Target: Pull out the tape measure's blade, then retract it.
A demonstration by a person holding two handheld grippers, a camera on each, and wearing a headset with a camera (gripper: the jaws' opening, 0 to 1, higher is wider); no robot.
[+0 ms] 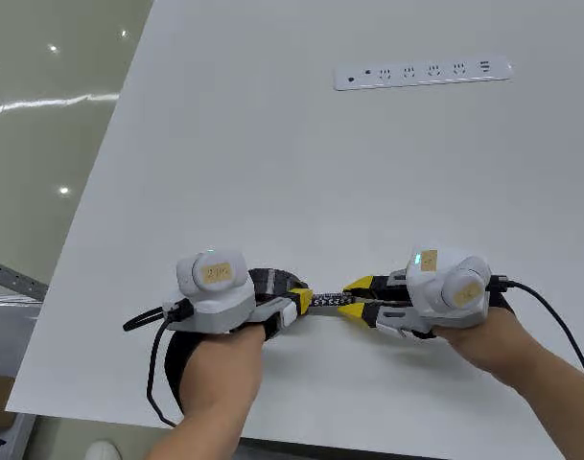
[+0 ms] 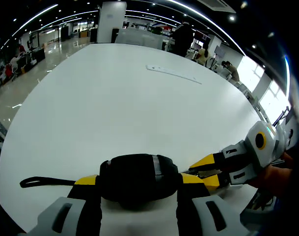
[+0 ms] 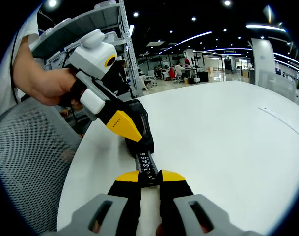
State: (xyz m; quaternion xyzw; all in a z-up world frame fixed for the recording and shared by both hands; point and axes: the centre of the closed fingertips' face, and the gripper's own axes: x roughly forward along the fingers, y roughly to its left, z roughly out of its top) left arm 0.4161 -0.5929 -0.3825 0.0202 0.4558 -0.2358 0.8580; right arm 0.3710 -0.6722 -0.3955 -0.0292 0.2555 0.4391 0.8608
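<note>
A black tape measure case (image 2: 137,178) sits between the yellow-tipped jaws of my left gripper (image 2: 139,181), which is shut on it; its black wrist strap (image 2: 39,182) trails to the left. In the head view the case (image 1: 272,285) rests near the table's front edge at my left gripper (image 1: 293,305). A short length of blade (image 3: 147,167) with printed numbers runs out of the case (image 3: 137,123) to my right gripper (image 3: 149,178), which is shut on the blade's end. In the head view the blade (image 1: 328,300) spans the small gap to my right gripper (image 1: 354,298).
The white table (image 1: 272,144) stretches far ahead of both grippers. A white power strip (image 1: 423,72) lies at the back right. The table's left edge drops to a shiny floor (image 1: 42,115). A mesh chair (image 3: 31,162) stands beside the table in the right gripper view.
</note>
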